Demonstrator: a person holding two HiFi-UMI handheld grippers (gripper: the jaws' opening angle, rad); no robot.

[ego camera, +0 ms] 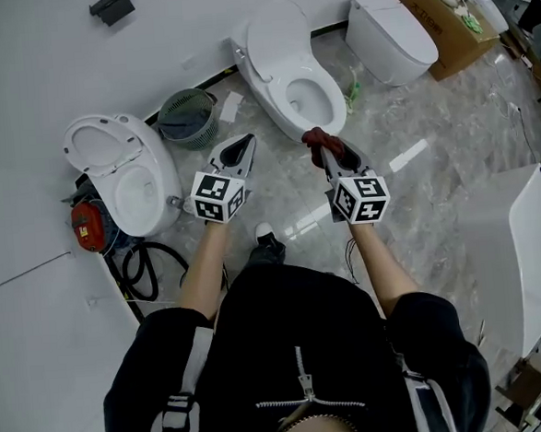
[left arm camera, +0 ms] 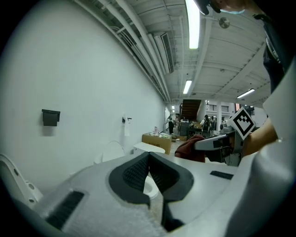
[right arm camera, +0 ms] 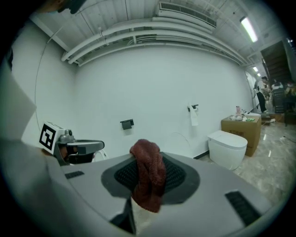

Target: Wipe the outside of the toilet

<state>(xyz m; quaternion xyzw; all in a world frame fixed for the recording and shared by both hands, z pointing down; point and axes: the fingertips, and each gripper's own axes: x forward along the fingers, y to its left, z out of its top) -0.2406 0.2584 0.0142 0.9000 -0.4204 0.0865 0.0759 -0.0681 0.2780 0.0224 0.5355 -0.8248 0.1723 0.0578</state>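
- Pinching a red cloth (ego camera: 319, 141), the right gripper (ego camera: 327, 155) hangs beside the toilet (ego camera: 277, 48), upper centre.
- Left gripper (ego camera: 245, 144): jaws pressed together, empty.
- Risk: the bunched cloth could slip free under wiping pressure, or dip into the open bowl.

A plain white wall (ego camera: 30, 79) meets a glossy grey marble floor (ego camera: 435, 190). A small black holder (ego camera: 112, 4) is fixed to the wall. A cardboard box (ego camera: 437, 23) stands at the far right. Long strip lights (left arm camera: 193, 23) run along a white ribbed ceiling (left arm camera: 222, 55).
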